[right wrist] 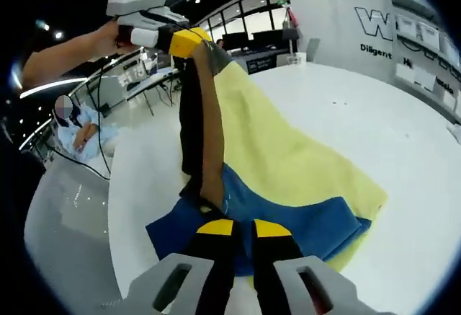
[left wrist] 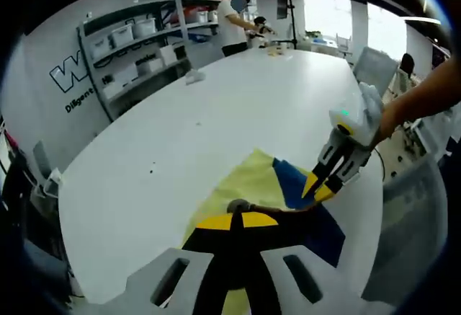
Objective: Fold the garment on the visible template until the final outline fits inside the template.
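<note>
Garment (right wrist: 288, 163): yellow and blue panels with black and brown edge strip. Lay partly spread on white table (right wrist: 403, 113), near its edge; strip edge lifted, stretched taut above blue panel. Yellow part flat, blue beneath.

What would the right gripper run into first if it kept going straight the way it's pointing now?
Most likely the garment itself. The right gripper is already shut on a dark edge of it, and the blue and yellow cloth lies straight ahead on the white table. Depth is hard to judge in this fisheye view.
</note>
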Demonstrator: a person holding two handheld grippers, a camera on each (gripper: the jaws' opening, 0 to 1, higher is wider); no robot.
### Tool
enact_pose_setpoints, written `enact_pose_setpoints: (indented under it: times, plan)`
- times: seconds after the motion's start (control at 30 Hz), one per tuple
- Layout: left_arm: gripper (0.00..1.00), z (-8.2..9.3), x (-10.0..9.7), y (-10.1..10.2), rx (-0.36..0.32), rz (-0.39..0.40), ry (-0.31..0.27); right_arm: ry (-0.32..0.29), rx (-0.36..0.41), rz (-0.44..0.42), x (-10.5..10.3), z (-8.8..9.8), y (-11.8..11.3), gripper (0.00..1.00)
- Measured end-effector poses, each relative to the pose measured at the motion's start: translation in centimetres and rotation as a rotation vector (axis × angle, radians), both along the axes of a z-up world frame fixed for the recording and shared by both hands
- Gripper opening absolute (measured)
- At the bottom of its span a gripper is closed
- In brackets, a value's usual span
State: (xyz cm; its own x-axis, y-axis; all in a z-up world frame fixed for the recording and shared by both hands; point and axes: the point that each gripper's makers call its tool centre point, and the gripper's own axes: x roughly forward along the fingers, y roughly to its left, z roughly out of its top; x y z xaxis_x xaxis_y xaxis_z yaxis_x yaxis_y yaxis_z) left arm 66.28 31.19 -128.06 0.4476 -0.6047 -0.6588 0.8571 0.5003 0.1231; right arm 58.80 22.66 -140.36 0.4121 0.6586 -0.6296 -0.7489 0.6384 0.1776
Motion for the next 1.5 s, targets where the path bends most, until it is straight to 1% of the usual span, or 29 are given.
enact_pose_setpoints:
  times: [0.1,0.2,0.33,0.37,0.43,0.6,0.73,0.9,0.97,1.07,1.23,1.33,1.43,1.5]
  plan:
    - [0.05,-0.1,0.0,0.1,0.003,0.000,0.003,0.003,-0.004,-0.011,0.2,0.0,-0.3,0.00]
    - [0.05,-0.2,-0.1,0.3,0.006,0.002,0.005,-0.002,0.002,-0.015,0.3,0.7,-0.7,0.00]
    - [0.05,-0.5,-0.1,1.1,0.008,0.013,0.013,-0.049,-0.015,-0.007,0.4,2.3,-1.5,0.00]
    - [0.05,-0.6,-0.2,1.2,0.008,0.014,0.015,-0.053,-0.014,-0.008,0.3,2.8,-1.7,0.00]
    - [0.05,-0.7,-0.6,1.7,0.008,0.018,0.021,-0.063,0.008,-0.030,0.3,4.3,-2.3,0.00]
    - [0.05,-1.2,-2.1,2.7,0.011,0.019,0.045,-0.093,0.017,-0.035,-0.4,6.4,-3.1,0.00]
    - [0.05,-1.4,-3.4,3.1,0.007,0.013,0.068,-0.105,0.012,-0.032,-1.2,7.7,-3.6,0.00]
    - [0.05,-0.8,-5.4,3.5,-0.002,-0.004,0.095,-0.133,0.029,-0.027,-2.0,10.2,-4.1,0.00]
    - [0.05,-0.7,-6.0,3.7,-0.001,-0.007,0.102,-0.141,0.021,-0.012,-2.3,10.7,-4.0,0.00]
    - [0.05,-1.1,-6.6,3.9,0.002,-0.008,0.115,-0.136,0.012,0.006,-2.7,10.7,-3.8,0.00]
    - [0.05,-1.8,-7.9,4.4,0.001,0.002,0.149,-0.108,0.011,0.028,-3.9,10.0,-3.3,0.00]
    - [0.04,-2.5,-9.3,4.7,0.006,-0.001,0.168,-0.079,0.005,0.044,-5.1,9.3,-3.2,0.00]
    - [0.05,-3.5,-10.8,5.0,0.011,-0.006,0.195,-0.054,0.004,0.057,-6.3,8.5,-3.1,0.00]
    - [0.04,-4.1,-11.4,5.2,0.017,-0.007,0.210,-0.040,-0.001,0.068,-7.0,7.8,-2.9,0.00]
